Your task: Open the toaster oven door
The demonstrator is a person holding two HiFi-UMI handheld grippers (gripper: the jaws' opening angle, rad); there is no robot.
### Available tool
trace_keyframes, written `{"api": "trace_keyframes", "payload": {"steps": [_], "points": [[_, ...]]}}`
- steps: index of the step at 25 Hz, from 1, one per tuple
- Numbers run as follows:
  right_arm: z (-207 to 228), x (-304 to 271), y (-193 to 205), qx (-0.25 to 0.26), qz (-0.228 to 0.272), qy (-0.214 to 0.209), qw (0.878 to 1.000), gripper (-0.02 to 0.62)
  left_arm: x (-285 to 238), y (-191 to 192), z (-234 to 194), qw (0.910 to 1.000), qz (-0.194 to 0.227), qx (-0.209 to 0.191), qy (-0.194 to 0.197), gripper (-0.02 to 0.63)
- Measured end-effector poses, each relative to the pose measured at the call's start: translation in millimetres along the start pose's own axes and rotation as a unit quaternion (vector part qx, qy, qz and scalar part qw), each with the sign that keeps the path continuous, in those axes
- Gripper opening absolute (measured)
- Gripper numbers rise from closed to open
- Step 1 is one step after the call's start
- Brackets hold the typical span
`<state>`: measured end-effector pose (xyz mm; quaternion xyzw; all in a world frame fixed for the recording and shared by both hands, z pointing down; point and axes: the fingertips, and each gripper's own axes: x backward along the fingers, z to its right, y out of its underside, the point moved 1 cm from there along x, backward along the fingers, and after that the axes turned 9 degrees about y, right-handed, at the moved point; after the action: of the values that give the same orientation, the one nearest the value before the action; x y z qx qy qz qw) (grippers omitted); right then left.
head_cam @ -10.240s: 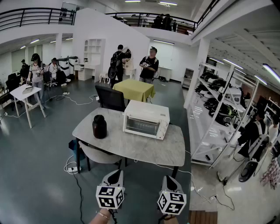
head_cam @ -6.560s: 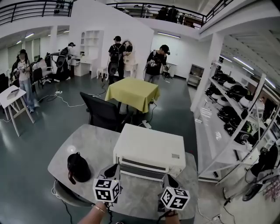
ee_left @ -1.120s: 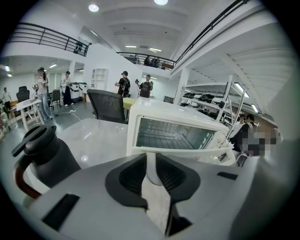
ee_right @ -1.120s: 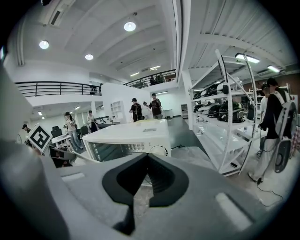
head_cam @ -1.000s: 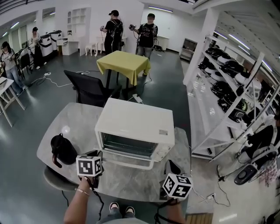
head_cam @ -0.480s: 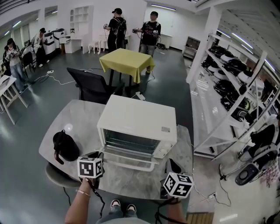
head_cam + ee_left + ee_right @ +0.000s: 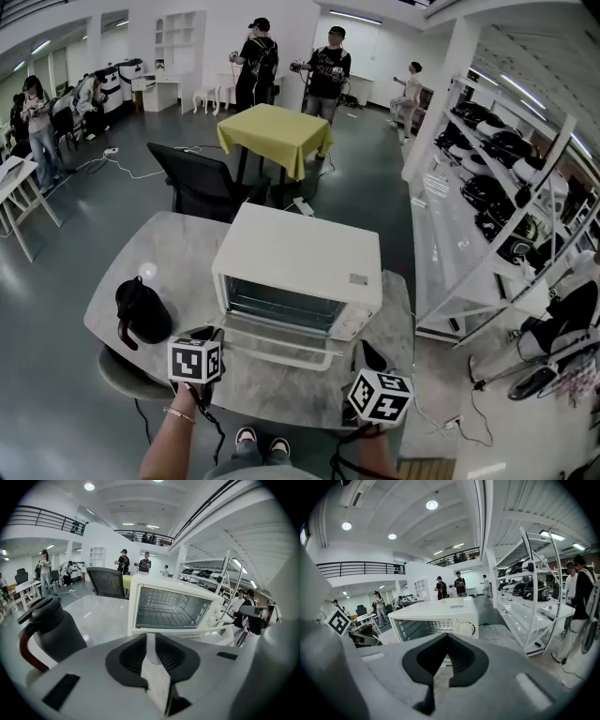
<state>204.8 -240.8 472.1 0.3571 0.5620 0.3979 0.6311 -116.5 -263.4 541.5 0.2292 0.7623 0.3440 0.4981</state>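
The toaster oven door [image 7: 281, 339], shut seconds ago, now lies folded down flat above the table [image 7: 178, 253] with your left gripper [image 7: 214, 334] clamped on its handle [image 7: 286, 359] at the left end, so opening looks done; your right gripper [image 7: 366, 352] hovers closed, empty.

Inside a big open lab hall: people [image 7: 330, 61] are standing about with handheld gear, racks [image 7: 497, 159] are holding equipment, cables [image 7: 141, 173] are trailing over the floor [image 7: 66, 272], a railed mezzanine [image 7: 356, 566] is overlooking everything.
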Motion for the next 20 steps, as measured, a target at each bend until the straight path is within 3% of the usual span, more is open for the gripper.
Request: {"api": "trace_keyframes", "payload": {"steps": [20], "points": [[-24,-9,9,0.017,-0.019,-0.027,0.999,0.005,4,28,-1,0.9997,-0.016,0.017,0.01,0.064]]}}
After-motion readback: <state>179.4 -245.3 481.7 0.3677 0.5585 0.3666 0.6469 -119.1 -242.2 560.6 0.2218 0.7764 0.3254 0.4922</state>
